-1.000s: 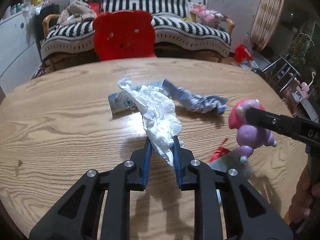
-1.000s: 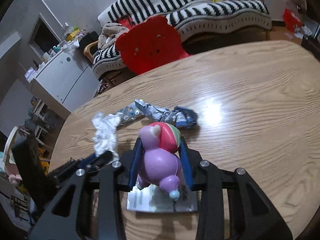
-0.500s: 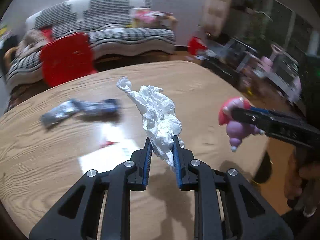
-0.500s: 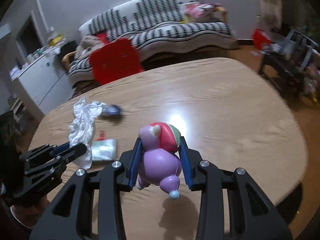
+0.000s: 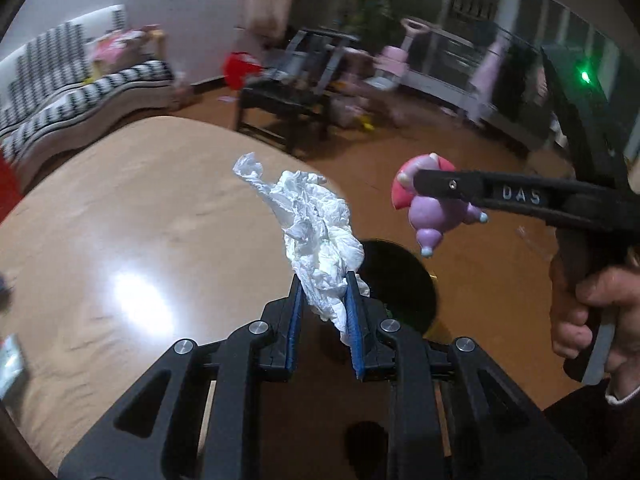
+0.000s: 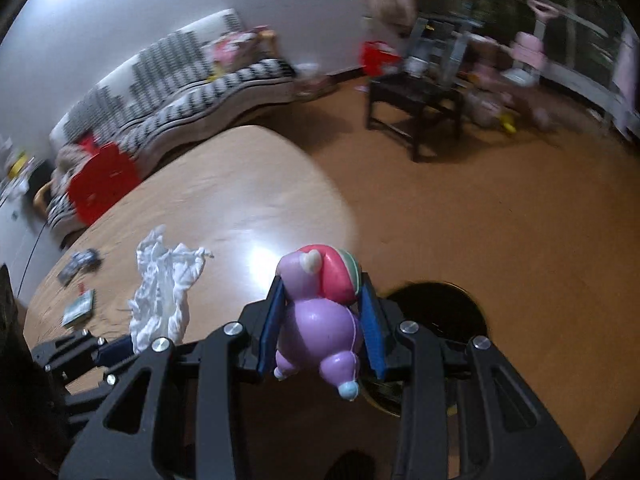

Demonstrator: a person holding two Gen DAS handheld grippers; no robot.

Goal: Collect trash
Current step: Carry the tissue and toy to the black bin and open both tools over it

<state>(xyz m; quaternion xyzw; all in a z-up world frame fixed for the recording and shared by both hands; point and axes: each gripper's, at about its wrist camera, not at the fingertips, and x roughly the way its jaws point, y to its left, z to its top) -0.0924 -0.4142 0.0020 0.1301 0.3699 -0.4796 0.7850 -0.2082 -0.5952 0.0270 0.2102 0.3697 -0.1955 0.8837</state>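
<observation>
A home living room: a black-and-white striped sofa (image 6: pixel 180 80) at upper left, a dark side table (image 6: pixel 416 100) and pink children's toys (image 6: pixel 528 52) at upper right, brown floor (image 6: pixel 480 208) throughout.

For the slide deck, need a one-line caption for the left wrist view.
Left gripper clamps crumpled white tissue near the table edge; right gripper holds a purple toy above a dark bin.

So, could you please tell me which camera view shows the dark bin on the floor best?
The right wrist view shows the bin best: most of its round dark opening is visible past the table edge, just right of the purple toy. In the left wrist view the bin is partly hidden behind the white tissue and the tongs.
</observation>
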